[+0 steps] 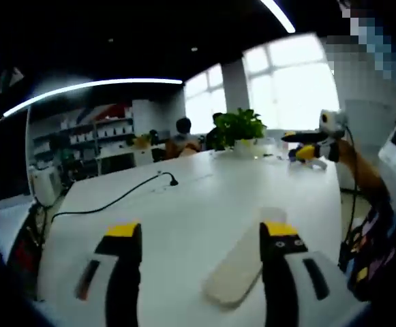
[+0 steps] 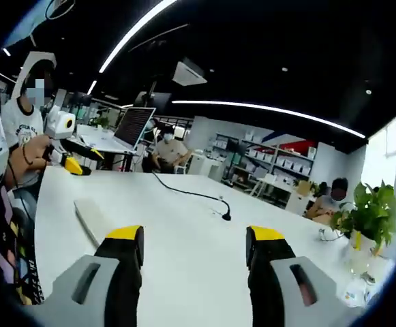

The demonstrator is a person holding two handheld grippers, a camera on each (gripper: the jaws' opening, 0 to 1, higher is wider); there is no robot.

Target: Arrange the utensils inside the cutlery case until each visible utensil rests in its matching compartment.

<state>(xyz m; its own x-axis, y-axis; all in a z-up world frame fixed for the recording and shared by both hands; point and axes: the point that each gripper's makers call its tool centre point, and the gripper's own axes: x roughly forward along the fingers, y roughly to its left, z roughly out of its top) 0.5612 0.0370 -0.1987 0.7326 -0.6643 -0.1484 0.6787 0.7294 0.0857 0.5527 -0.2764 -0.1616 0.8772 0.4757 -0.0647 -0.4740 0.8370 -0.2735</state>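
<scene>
**A:** Where do you stand with the task?

**B:** At the very start, as I judge it. Your left gripper (image 1: 201, 248) hangs above the white bench (image 1: 184, 197) with its fingers wide and nothing between them. Your right gripper (image 2: 194, 248) does the same, fingers wide and empty.

**A:** And the cutlery case?

**B:** A long, pale, closed-looking case (image 1: 242, 262) lies flat on the bench, just beside your left gripper's right finger (image 1: 279, 272). In the right gripper view the same case (image 2: 92, 218) sits off to the left of your left finger. I can't make out any utensils or compartments from here.

**A:** Anything else about?

**B:** A black cable (image 2: 191, 194) runs across the bench, well apart from the case, and a potted plant (image 1: 240, 129) stands at the far end.

**A:** Next move?

**B:** You'll likely need to bring both grippers down to the case, steady it with one and open it with the other.
</scene>
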